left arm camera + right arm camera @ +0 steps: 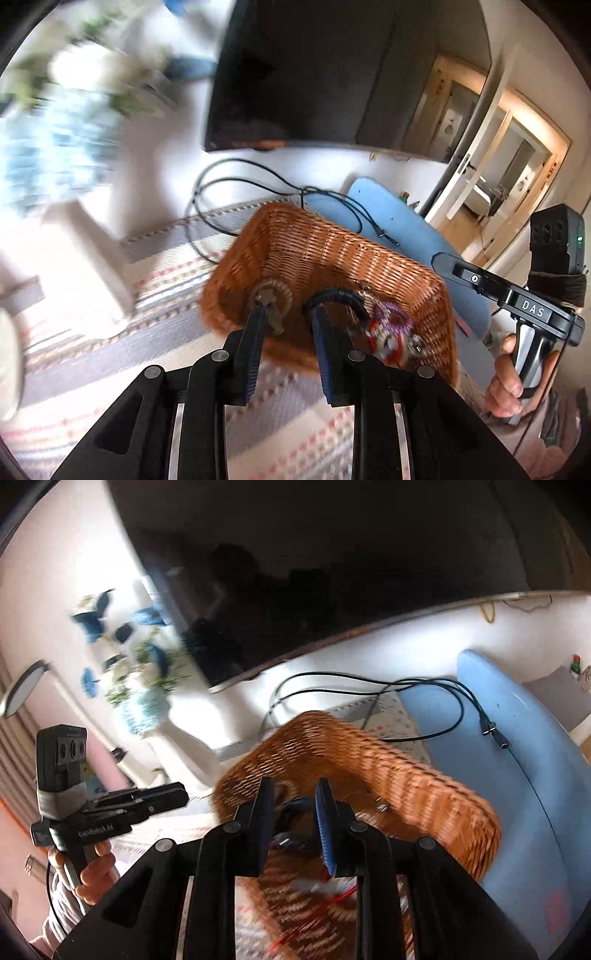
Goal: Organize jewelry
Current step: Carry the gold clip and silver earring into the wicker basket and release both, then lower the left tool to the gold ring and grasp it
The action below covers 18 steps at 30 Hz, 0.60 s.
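A brown wicker basket (332, 254) stands on a striped cloth and holds jewelry: a tan round piece (271, 295), a black bangle (341, 297) and purple and red beaded pieces (391, 325). My left gripper (290, 314) is open, its fingers over the basket's near rim, empty. My right gripper (295, 801) is open over the same basket (406, 786), above dark pieces (295, 808) inside. Red thread (332, 901) lies below its fingers. Both views are blurred.
A dark TV screen (314, 74) hangs behind. Black cables (236, 184) trail over the cloth and a blue chair (517, 775). A white vase with blue flowers (147, 709) stands at the left. A doorway (498, 177) opens at the right.
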Each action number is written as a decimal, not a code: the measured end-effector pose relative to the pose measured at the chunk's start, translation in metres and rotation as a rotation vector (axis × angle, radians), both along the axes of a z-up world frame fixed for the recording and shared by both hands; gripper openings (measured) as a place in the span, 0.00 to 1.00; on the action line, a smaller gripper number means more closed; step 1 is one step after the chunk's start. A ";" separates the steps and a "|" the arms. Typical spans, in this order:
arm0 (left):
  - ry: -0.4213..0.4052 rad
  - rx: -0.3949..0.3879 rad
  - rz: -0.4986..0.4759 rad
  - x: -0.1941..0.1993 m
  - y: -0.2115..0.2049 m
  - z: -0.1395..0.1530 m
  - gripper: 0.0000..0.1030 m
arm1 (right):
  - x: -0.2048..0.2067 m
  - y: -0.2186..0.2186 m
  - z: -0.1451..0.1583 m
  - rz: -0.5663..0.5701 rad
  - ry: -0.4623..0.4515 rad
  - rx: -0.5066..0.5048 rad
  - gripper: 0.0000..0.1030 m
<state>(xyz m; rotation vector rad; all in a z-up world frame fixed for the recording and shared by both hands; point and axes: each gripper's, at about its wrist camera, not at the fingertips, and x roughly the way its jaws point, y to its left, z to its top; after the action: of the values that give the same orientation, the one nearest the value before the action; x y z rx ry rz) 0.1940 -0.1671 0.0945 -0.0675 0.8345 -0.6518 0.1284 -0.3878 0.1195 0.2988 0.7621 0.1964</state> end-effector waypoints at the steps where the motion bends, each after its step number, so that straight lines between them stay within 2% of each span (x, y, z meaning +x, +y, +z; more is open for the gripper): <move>1: -0.015 -0.004 0.007 -0.011 0.011 0.006 0.26 | -0.009 0.007 0.005 0.017 -0.009 0.003 0.28; 5: -0.064 -0.022 0.037 -0.056 0.053 0.019 0.33 | -0.048 0.038 0.013 0.092 -0.036 0.010 0.32; 7: -0.080 -0.033 0.067 -0.078 0.077 0.019 0.42 | -0.066 0.056 0.011 0.132 -0.039 0.001 0.32; 9: -0.080 -0.043 0.095 -0.097 0.100 0.014 0.44 | -0.083 0.074 0.003 0.175 -0.035 -0.004 0.32; 12: -0.068 -0.027 0.148 -0.119 0.130 -0.007 0.44 | -0.103 0.100 -0.014 0.227 -0.040 -0.019 0.33; 18: 0.036 -0.016 0.179 -0.130 0.157 -0.063 0.44 | -0.113 0.130 -0.060 0.278 0.003 -0.077 0.33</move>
<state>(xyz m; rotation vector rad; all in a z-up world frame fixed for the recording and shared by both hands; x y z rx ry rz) 0.0640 -0.0097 0.0315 -0.1669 0.8467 -0.4905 0.0155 -0.2579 0.0598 0.1187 0.8111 0.4281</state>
